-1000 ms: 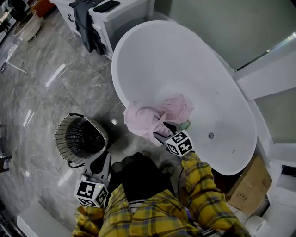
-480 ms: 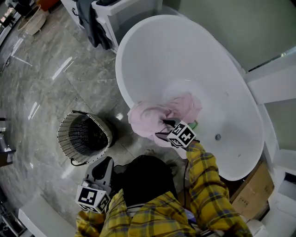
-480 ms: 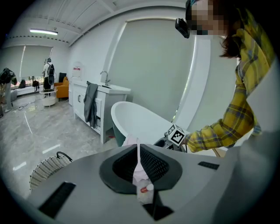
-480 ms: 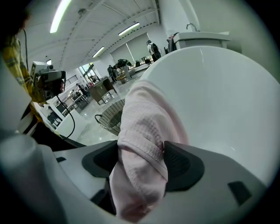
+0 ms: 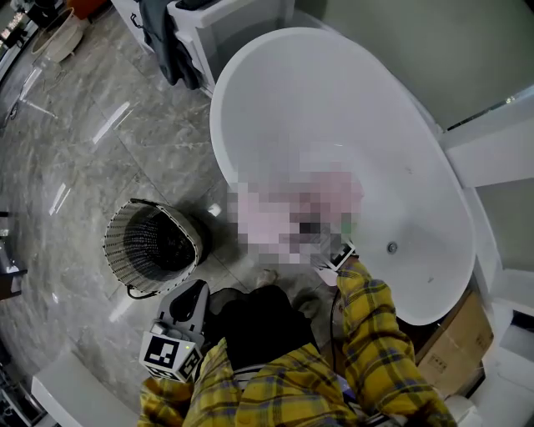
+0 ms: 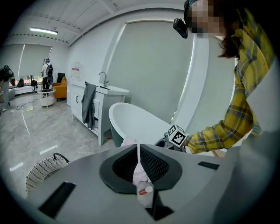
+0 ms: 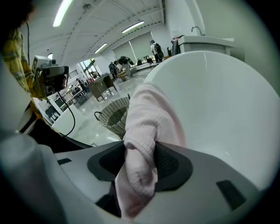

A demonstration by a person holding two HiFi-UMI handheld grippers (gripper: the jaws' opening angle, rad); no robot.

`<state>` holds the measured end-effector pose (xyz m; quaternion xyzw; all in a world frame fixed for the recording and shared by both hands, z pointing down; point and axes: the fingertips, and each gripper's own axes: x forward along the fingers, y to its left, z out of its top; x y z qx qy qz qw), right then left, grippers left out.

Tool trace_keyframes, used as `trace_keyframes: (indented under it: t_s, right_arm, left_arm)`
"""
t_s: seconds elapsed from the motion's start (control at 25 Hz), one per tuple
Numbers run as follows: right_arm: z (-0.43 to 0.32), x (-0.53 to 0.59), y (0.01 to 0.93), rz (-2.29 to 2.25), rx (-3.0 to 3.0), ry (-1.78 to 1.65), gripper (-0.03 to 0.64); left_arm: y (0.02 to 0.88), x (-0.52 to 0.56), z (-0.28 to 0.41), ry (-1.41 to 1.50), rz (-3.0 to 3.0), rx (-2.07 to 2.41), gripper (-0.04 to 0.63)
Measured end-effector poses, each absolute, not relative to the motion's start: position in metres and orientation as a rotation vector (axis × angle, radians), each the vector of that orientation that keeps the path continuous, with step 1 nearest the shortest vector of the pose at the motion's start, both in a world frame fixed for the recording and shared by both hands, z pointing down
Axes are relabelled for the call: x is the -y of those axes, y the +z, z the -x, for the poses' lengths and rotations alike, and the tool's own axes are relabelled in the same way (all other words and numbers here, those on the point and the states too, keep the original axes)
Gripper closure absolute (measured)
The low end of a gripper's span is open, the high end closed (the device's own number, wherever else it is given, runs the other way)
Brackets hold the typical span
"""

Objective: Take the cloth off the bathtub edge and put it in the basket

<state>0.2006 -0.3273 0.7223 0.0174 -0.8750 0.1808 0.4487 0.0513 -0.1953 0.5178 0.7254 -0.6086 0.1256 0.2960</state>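
Observation:
A pink cloth [image 5: 269, 218] hangs over the near rim of the white bathtub [image 5: 334, 108], partly under a mosaic patch in the head view. My right gripper [image 7: 140, 148] has just been closing, and its jaws now pinch a fold of the cloth [image 7: 148, 118] at the tub rim [image 7: 218, 96]. Only its marker cube [image 5: 342, 253] shows from above. The woven basket [image 5: 154, 246] stands on the floor left of the tub and also shows beyond the cloth [image 7: 114, 114]. My left gripper [image 5: 193, 293] hovers low near the basket, shut and empty [image 6: 138, 151].
A white vanity cabinet [image 5: 225, 25] with a dark garment [image 5: 163, 37] draped on it stands beyond the tub's far end. A cardboard box [image 5: 455, 338] sits at the lower right. Grey marble floor [image 5: 83, 150] surrounds the basket. People stand far off in the room [image 7: 122, 63].
My right gripper has dropped onto the pink cloth at the tub rim and closed its jaws on a fold of it. The left gripper has stayed in place.

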Motion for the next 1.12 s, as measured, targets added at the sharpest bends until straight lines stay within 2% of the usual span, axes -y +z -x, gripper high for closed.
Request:
trace_keyframes:
  t_s: [0.2,0.28,0.64,1.12]
  right_arm:
    - [-0.204,0.331,0.710,-0.121,2.173,0.358,0.437]
    - [-0.206,0.337,0.701,-0.180,2.190,0.344,0.560]
    - [-0.206,0.334,0.650,-0.313,2.180,0.247,0.565]
    - [-0.191,0.358,0.486,-0.565,2.361,0.136,0.566]
  left_arm:
    - [0.516,0.188,-0.045,0.304,-1.937,1.634,0.566]
    - [0.515,0.183,-0.041,0.300,-1.947,1.638,0.566]
    - [0.491,0.166,-0.015,0.267,-1.993,1.664,0.566]
    - [0.468,0.145,-0.008,0.200,-2.103,1.642,0.565]
